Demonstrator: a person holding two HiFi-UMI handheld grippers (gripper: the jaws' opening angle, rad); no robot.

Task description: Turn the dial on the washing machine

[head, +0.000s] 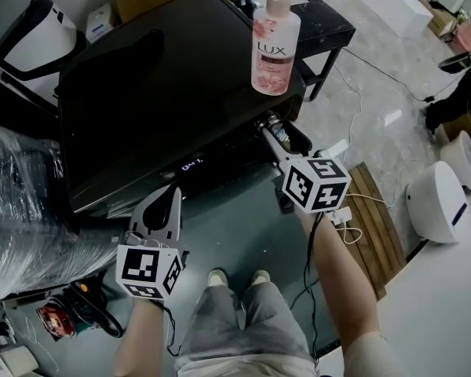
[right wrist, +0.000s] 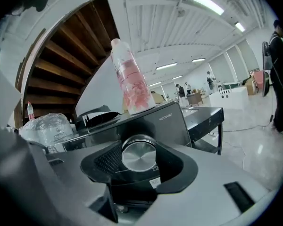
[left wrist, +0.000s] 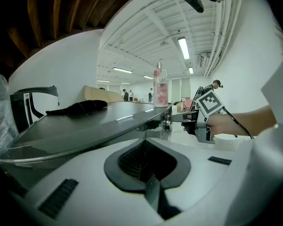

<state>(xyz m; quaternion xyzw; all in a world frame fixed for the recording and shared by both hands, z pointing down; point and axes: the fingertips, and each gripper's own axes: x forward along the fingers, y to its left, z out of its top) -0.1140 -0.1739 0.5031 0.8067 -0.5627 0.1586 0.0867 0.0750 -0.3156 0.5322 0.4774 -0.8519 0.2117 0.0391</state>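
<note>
Pinching the silver dial [right wrist: 138, 155] at the front right corner of the washing machine [head: 157, 93] with the right gripper [head: 273, 132], closed against both sides of the knob; holding the left gripper [head: 173, 195] low before the washing machine's front, well left of the dial, pressed together on nothing; standing upright on the washing machine's dark lid, near its right edge above the dial, a pink LUX bottle [head: 275, 45]; lying on the lid's far left part, a black cloth-like thing [left wrist: 78, 107].
</note>
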